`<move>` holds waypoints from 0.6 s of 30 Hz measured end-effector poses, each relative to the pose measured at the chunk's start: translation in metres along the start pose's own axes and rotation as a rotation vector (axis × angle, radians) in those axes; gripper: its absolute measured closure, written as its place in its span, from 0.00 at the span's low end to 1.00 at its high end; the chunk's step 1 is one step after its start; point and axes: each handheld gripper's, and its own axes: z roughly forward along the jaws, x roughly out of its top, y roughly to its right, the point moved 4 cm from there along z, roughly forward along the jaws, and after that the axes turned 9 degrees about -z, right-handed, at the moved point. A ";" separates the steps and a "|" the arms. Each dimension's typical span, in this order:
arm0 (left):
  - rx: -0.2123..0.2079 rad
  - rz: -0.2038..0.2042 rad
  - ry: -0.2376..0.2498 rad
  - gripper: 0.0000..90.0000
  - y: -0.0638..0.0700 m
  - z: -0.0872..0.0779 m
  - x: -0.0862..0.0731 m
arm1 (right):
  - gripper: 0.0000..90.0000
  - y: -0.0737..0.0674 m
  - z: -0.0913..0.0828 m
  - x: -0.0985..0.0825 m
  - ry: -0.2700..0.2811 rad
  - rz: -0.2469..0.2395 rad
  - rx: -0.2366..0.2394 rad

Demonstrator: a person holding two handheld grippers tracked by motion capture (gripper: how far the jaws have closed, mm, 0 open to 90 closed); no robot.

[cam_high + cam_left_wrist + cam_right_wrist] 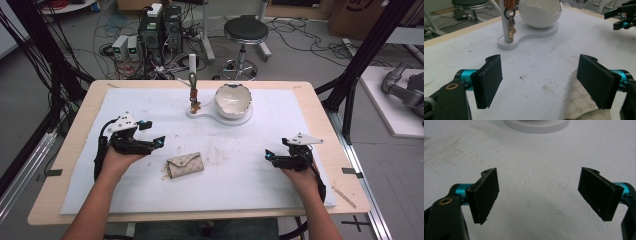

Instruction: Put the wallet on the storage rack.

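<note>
Beige monogrammed fabric key pouch (185, 165) lies mid-worktop toward the near edge, long axis roughly left-right. Left gripper (159, 142) is nearer, pouch just to its right; right gripper (267, 155) well apart. Both jaws wide apart, empty.

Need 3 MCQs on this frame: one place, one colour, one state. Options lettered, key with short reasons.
1. Where does the key pouch lie?
A. in the bowl
B. on the white mat, between the grippers
C. on the stool

2. What colour is the egg-shaped bowl?
A. white
B. red
C. black

3. How do the left gripper jaws stand?
A. shut on the pouch
B. shut on nothing
C. open

Key: 1 B, the high view shows it flat on the mat; 2 A, its shell is white; 3 C, a wide gap shows between its pads.
</note>
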 end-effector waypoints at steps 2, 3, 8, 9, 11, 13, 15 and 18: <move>-0.021 0.006 -0.013 0.23 0.003 0.001 -0.002 | 0.19 -0.001 0.002 0.001 -0.003 -0.006 0.008; -0.031 0.010 -0.021 0.23 0.005 0.003 -0.004 | 0.19 -0.002 0.004 0.002 -0.004 -0.016 0.009; -0.090 0.010 -0.088 0.23 0.015 0.015 -0.014 | 0.19 -0.002 0.004 0.003 -0.003 -0.016 0.011; -0.101 0.013 -0.102 0.23 0.017 0.018 -0.015 | 0.19 -0.002 0.004 0.003 -0.002 -0.014 0.013; -0.112 0.020 -0.119 0.23 0.021 0.022 -0.018 | 0.19 -0.001 0.004 0.003 0.001 -0.009 0.010; -0.128 0.026 -0.133 0.23 0.025 0.026 -0.021 | 0.19 0.000 0.003 0.002 0.003 -0.006 0.009; -0.140 0.048 -0.158 0.23 0.028 0.028 -0.023 | 0.19 0.000 0.003 0.003 0.005 -0.004 0.010; -0.171 0.068 -0.194 0.23 0.032 0.032 -0.028 | 0.19 0.000 0.003 0.003 0.005 -0.007 0.012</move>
